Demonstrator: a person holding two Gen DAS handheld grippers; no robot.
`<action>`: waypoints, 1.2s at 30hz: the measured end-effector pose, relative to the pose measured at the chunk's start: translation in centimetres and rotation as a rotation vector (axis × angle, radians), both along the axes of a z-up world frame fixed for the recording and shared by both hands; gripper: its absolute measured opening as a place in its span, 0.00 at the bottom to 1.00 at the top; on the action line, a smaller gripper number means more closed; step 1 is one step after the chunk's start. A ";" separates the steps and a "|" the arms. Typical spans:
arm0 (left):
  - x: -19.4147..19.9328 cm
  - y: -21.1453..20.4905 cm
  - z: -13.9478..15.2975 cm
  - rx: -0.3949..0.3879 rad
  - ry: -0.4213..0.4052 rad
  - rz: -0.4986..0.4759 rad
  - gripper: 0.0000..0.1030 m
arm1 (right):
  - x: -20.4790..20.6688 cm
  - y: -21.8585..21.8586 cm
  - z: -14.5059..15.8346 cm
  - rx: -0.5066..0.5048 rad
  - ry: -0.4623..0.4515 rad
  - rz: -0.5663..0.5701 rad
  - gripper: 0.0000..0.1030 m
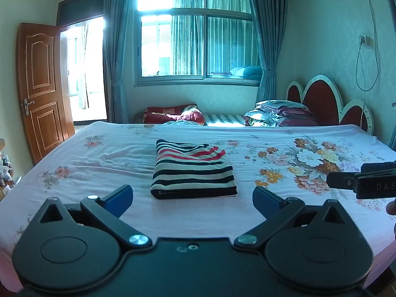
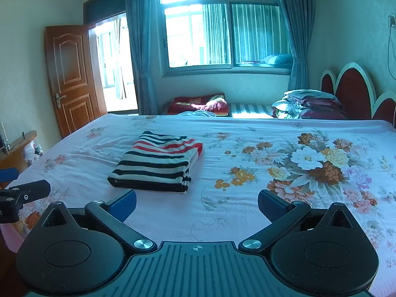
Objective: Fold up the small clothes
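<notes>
Left gripper (image 1: 192, 198): my blue-padded fingers stand spread wide, nothing between them, poised over the near edge of the bed; the lower housing runs off the bottom of the left wrist view.
Right gripper (image 2: 197, 204): likewise gaping wide and empty, above the pink sheet (image 2: 173, 212); its ribbed body is cut off at the bottom.
Neighbouring tool: from my left camera I catch only a black part of the right tool at the right margin, with letters I cannot fully read; a fingertip (image 1: 391, 208) peeps in just below it, the rest of that hand out of frame.
Striped garment (image 1: 193, 170): folded into a neat rectangle, black, white and red stripes, lying flat on the sheet just ahead of the left gripper and to the front-left of the right one (image 2: 158, 163); neither tool touches it. I cannot tell what kind of garment it is.
Floral print (image 2: 314, 165): a large bouquet pattern on the sheet, right of the garment.
Far bedding: a red blanket (image 1: 173, 115) and a stack of folded quilts (image 1: 282, 113) lie beyond the bed's far edge, their lower parts hidden by the mattress.
Headboard (image 1: 321, 99): red scalloped panels, partly behind the quilts.
Window (image 1: 195, 34): overexposed, so outside detail is washed out.
Door (image 1: 39, 89): wooden, standing open at the left.
</notes>
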State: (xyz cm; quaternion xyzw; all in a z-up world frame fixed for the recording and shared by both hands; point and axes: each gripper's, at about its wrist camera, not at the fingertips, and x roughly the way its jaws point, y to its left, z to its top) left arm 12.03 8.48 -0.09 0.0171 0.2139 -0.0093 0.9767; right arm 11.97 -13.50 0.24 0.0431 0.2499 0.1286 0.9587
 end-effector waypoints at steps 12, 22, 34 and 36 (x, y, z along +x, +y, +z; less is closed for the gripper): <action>-0.1 0.1 0.0 0.000 0.004 -0.014 1.00 | -0.4 0.0 0.2 -0.006 0.001 -0.008 1.00; -0.1 0.3 0.1 0.001 0.007 -0.022 1.00 | -0.7 -0.1 0.2 -0.012 0.002 -0.012 1.00; 0.0 0.3 0.1 0.005 0.007 -0.020 1.00 | -0.8 -0.3 0.2 -0.022 0.002 -0.008 1.00; 0.0 0.3 0.1 0.003 0.009 -0.022 1.00 | -0.8 -0.3 0.3 -0.024 0.001 -0.008 1.00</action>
